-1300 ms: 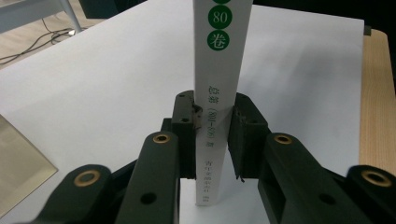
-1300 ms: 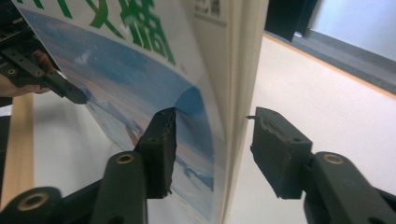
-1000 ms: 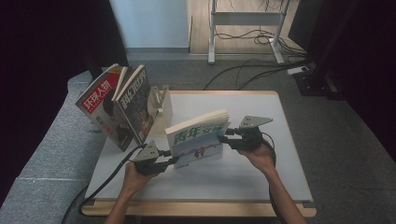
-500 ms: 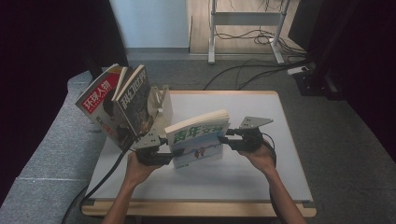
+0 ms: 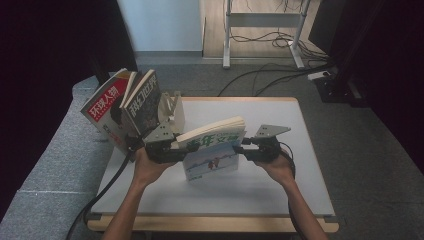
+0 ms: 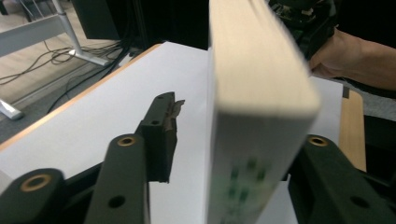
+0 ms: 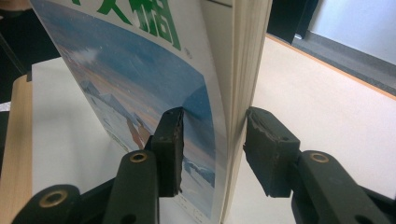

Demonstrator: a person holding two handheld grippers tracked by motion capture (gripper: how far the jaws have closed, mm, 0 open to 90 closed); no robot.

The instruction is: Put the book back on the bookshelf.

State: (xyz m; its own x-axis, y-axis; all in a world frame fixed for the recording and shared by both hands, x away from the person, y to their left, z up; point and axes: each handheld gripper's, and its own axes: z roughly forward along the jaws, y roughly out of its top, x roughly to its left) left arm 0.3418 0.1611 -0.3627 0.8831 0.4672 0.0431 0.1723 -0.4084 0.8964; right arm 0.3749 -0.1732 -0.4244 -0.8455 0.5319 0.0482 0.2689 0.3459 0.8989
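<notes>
Book (image 5: 212,150) held upright between both hands, long axis running gripper to gripper: right gripper (image 5: 243,149) clamps its page edge; left gripper (image 5: 176,150) straddles the spine, jaws closing, one pad clear.

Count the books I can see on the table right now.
3: a red-covered book and a dark-covered book standing in the rack at the table's left; a green-titled book upright mid-table between both grippers. More may be hidden.

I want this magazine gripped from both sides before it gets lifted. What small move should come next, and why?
Probably close the left tool the rest of the way onto the magazine. Its jaws have just been closing, yet in the left gripper view one pad stands clear of the magazine, while the right tool already pinches the opposite edge.
</notes>
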